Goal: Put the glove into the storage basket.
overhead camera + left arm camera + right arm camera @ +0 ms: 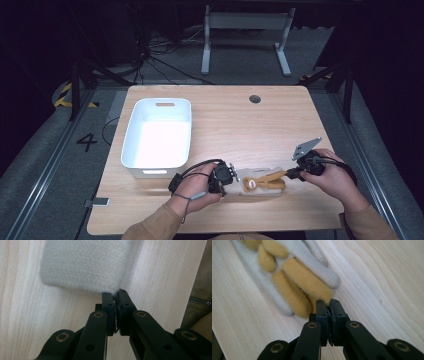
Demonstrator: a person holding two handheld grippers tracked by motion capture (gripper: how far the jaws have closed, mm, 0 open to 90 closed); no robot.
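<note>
A fleece glove (262,181), white with tan fingers and a small round patch, lies flat near the table's front edge between my two grippers. My left gripper (234,176) sits at its left end. In the left gripper view the jaws are shut, pinching the edge of the white cuff (82,265) at the gripper's tip (114,293). My right gripper (289,175) is at the glove's right end. The right gripper view has the gripper (327,302) shut on the tip of a tan finger (304,282).
An empty white plastic bin (131,135) stands on the left half of the wooden table (240,125), just behind my left hand. A round cable hole (255,99) is near the far edge. A desk frame stands on the floor beyond.
</note>
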